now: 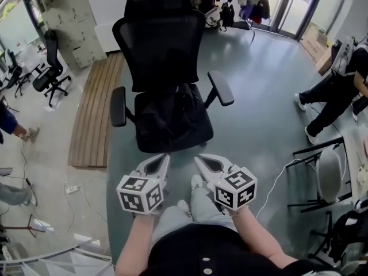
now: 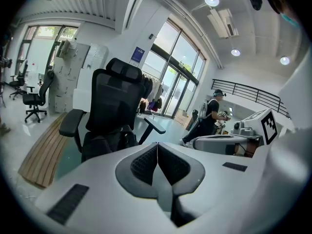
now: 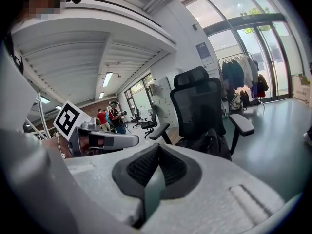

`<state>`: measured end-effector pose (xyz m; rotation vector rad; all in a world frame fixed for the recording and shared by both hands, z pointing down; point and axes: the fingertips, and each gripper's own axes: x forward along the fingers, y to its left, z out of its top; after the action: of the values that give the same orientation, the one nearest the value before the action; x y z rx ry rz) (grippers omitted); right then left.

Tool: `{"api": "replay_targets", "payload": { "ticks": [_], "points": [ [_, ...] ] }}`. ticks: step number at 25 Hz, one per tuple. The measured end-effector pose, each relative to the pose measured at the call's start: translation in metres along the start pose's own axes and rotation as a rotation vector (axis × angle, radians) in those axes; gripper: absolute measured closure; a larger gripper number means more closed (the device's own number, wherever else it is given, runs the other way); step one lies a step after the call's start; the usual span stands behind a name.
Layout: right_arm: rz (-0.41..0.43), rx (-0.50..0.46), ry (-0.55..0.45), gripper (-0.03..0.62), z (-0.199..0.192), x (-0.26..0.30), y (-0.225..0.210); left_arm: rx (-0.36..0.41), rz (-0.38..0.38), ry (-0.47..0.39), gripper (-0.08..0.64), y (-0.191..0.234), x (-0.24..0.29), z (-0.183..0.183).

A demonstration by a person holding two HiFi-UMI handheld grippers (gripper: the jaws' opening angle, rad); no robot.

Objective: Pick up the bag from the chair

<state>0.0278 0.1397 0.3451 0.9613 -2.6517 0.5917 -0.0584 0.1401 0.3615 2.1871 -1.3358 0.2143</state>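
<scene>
A black bag (image 1: 171, 115) lies on the seat of a black mesh office chair (image 1: 164, 33) straight ahead. The bag (image 2: 108, 144) shows on the seat in the left gripper view, and the bag (image 3: 213, 143) also shows in the right gripper view. My left gripper (image 1: 165, 157) is held just short of the seat's front edge, jaws shut and empty. My right gripper (image 1: 197, 158) is level with it to the right, also shut and empty. Both point at the chair and touch nothing.
A wooden slat strip (image 1: 95, 114) lies on the floor left of the chair. A person in black (image 1: 339, 94) stands at the right near a black frame stand (image 1: 325, 171). Another office chair (image 1: 49, 73) is at the far left. Cables (image 1: 75, 188) trail on the floor.
</scene>
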Motion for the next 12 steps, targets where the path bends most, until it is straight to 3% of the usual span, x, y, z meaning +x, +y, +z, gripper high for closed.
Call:
{"api": "replay_targets", "payload": {
  "ticks": [12],
  "points": [
    [0.019, 0.004, 0.009, 0.594, 0.026, 0.046, -0.031, -0.022, 0.031, -0.006, 0.543, 0.033, 0.027, 0.025]
  ]
}}
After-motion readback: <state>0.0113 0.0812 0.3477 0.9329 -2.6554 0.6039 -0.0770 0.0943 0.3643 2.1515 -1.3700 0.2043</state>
